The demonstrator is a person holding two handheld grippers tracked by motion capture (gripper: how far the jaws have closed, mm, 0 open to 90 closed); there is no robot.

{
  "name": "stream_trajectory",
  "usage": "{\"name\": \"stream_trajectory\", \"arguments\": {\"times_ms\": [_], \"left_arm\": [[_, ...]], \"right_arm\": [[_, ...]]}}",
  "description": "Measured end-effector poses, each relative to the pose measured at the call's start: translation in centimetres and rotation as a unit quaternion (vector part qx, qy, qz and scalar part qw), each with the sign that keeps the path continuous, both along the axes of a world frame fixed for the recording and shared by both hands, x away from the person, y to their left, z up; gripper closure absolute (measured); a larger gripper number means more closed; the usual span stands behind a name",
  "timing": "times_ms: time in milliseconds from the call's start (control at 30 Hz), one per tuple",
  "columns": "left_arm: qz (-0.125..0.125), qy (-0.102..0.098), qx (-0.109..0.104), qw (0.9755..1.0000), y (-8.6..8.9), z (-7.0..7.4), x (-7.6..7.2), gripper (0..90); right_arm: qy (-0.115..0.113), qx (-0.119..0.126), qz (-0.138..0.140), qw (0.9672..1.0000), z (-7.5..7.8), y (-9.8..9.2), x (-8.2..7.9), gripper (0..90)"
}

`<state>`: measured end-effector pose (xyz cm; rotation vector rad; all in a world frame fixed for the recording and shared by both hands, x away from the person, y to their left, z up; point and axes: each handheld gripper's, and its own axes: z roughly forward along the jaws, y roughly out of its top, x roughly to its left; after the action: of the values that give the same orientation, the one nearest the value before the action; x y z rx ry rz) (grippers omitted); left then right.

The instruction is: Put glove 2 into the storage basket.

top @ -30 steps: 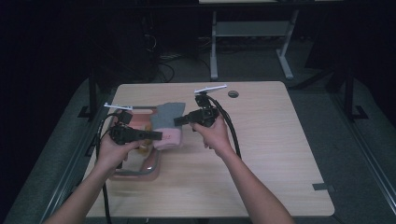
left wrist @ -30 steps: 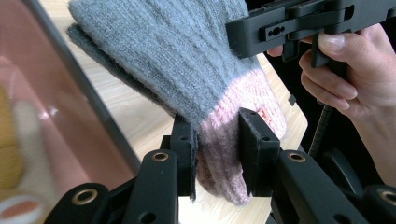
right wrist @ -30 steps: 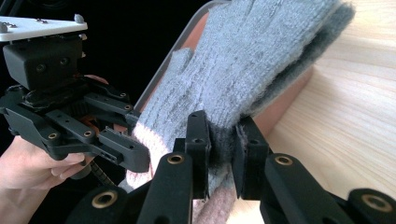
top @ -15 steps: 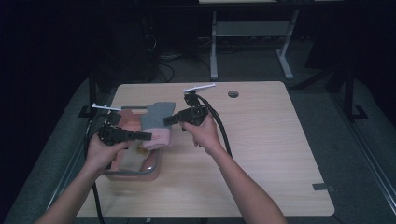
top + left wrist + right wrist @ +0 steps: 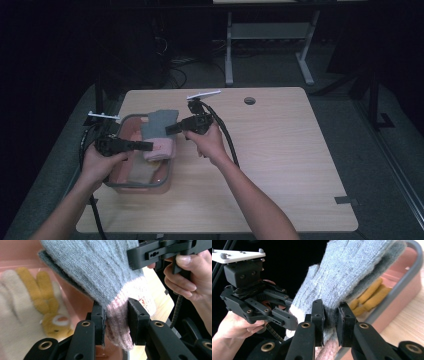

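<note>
- While both hands hovered over the left part of the pale wooden table (image 5: pixel 280 165), a grey knitted glove with a pink ribbed cuff (image 5: pixel 159 131) hung between the two tools, above the pink plastic bin with a grey rim (image 5: pixel 150 184).
- Left gripper (image 5: pixel 115 315): jaws clamped on the pink cuff, fabric bunched between the pads.
- Right gripper (image 5: pixel 331 315): jaws pinched on the grey body of the glove near its edge, the knitted fingers standing up beyond.
- Inside the bin lay a cream glove with mustard-yellow fingers (image 5: pixel 30 302); it bore a small round patch, perhaps an animal face, too blurred to be sure.
- Step in hand, as judged: the grey glove was being carried or lowered over the bin, held at two points; whether going in or coming out could not be settled from this moment.
- Next move, as judged: both tools would need to travel together so the knit is not stretched, then let go in turn once the glove rests on a surface.
- Writing: no brand, label or legible text on glove, bin or tools.
</note>
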<state>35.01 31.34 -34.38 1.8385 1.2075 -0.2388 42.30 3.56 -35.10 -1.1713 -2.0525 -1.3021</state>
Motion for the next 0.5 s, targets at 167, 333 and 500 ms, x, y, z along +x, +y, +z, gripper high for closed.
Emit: {"name": "stream_trajectory", "arguments": {"times_ms": [167, 333, 500], "left_arm": [[0.004, -0.001, -0.001, 1.0000, 0.7, 0.0, -0.1, 69.5], [0.009, 0.004, 0.006, 0.9999, 1.6, 0.0, -0.2, 69.5], [0.013, 0.007, 0.013, 0.9998, 2.3, 0.0, -0.3, 69.5]], "right_arm": [[-0.002, 0.001, 0.007, 1.0000, 0.3, 0.9, 0.1, 78.1], [-0.003, 0.002, 0.013, 0.9999, 0.2, 1.8, 0.2, 78.1], [-0.004, -0.001, 0.019, 0.9998, 0.0, 2.7, 0.4, 78.1]]}}
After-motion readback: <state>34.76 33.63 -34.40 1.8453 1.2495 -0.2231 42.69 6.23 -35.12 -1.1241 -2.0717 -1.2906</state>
